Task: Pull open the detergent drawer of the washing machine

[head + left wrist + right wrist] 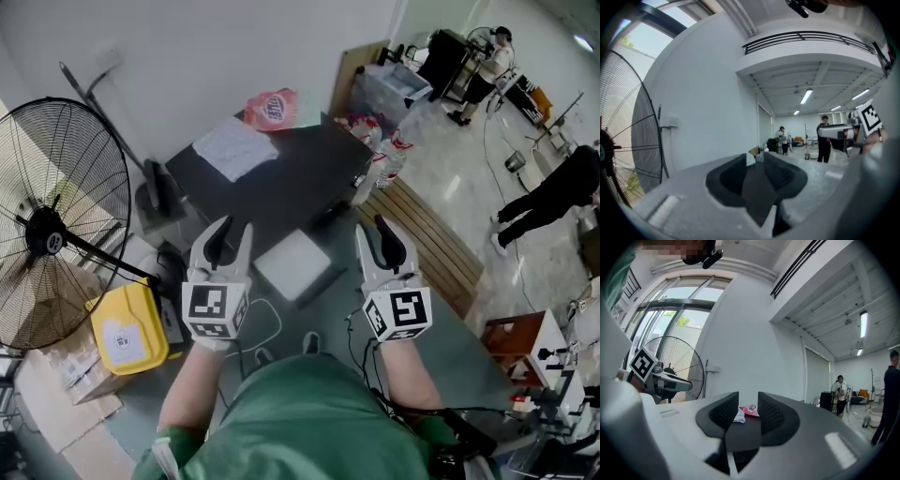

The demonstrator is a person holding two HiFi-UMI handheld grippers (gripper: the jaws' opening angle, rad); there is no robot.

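You hold both grippers level in front of you, side by side and well apart from each other. Your left gripper (234,230) has its jaws partly open, and the left gripper view shows nothing between them, only a dark surface beyond the gap. Your right gripper (372,230) stands the same way: its jaws are parted a moderate way and grip nothing.

None of the three views shows the detergent drawer or the washing machine, so you cannot tell where the drawer lies relative to either gripper. What lies ahead of the jaws is a dark table (300,183) against the white wall. A white sheet (234,147) and a pink bag (272,108) lie on it, and both appear far off through the gap of the right gripper.

In the head view a white box (292,264) sits between the two grippers, lower down and nearer to you than the table. A large floor fan (47,225) stands off to your left, and a yellow container (127,328) sits just beside the left gripper on its outer side. A slatted wooden platform (427,239) runs along to the right of the right gripper.
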